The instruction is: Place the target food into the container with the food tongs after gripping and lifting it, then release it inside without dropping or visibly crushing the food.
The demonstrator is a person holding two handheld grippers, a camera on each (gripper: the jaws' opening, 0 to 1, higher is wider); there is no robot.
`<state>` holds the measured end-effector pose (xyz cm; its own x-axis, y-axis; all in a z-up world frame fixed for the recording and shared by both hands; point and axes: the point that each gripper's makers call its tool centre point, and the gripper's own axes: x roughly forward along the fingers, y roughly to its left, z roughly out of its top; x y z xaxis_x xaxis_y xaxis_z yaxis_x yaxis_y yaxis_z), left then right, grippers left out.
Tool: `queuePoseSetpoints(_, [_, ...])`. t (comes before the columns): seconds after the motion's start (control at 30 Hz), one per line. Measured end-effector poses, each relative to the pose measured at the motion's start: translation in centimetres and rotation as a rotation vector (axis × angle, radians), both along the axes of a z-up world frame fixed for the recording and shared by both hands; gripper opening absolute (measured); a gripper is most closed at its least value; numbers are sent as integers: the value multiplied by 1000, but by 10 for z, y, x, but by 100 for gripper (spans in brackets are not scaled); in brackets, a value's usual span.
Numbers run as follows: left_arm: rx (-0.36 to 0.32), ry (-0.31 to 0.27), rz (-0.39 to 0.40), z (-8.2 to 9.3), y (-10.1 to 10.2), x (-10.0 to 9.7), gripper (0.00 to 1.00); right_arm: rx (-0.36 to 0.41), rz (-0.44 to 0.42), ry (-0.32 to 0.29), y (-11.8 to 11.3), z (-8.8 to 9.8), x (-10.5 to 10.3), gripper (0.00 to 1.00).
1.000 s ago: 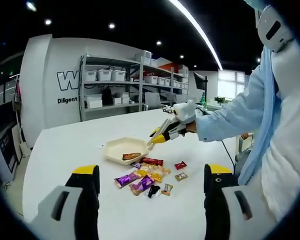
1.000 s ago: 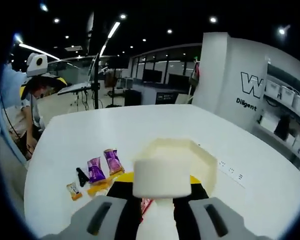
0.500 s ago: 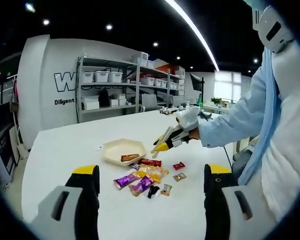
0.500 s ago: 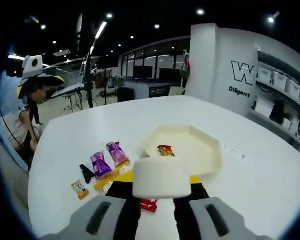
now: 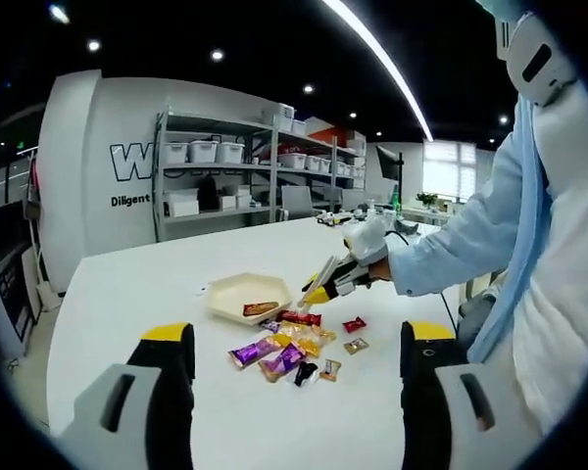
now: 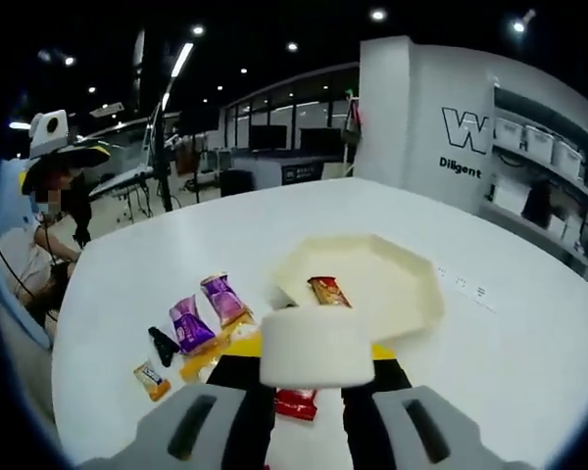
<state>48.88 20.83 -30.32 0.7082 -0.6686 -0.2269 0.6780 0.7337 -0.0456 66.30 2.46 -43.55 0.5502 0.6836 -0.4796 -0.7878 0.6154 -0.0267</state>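
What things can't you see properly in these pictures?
- Tongs tips, right gripper view: hidden behind the white block on the right gripper.
- Writing on the snack wrappers, left gripper view: too small to read.
- Red snack, right gripper view: partly hidden behind the gripper.
- Wall lettering, right gripper view: cut off by the shelving.

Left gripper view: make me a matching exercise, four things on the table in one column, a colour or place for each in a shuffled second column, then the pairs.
Things:
1. container
2. snack bar
3. tongs
4. two wrappers nearest the camera

Colour or place:
A. purple
B. beige, on the white table
C. lying inside the container
D. held above the snack pile

Pairs: 1-B, 2-C, 3-D, 4-A
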Motion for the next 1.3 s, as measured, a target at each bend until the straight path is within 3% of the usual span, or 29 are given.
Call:
queuePoseSetpoints(0.43, [-2, 6, 11, -1, 4, 0, 83, -18, -29, 21, 5, -10, 5, 19])
queuePoseSetpoints(0.67, [1, 12, 15, -2, 6, -2, 83, -61, -41, 29, 6, -24, 3, 20])
queuePoseSetpoints(1.3, [-4, -5, 3, 0, 1, 2, 84, -51, -21, 36, -5, -11, -8, 14])
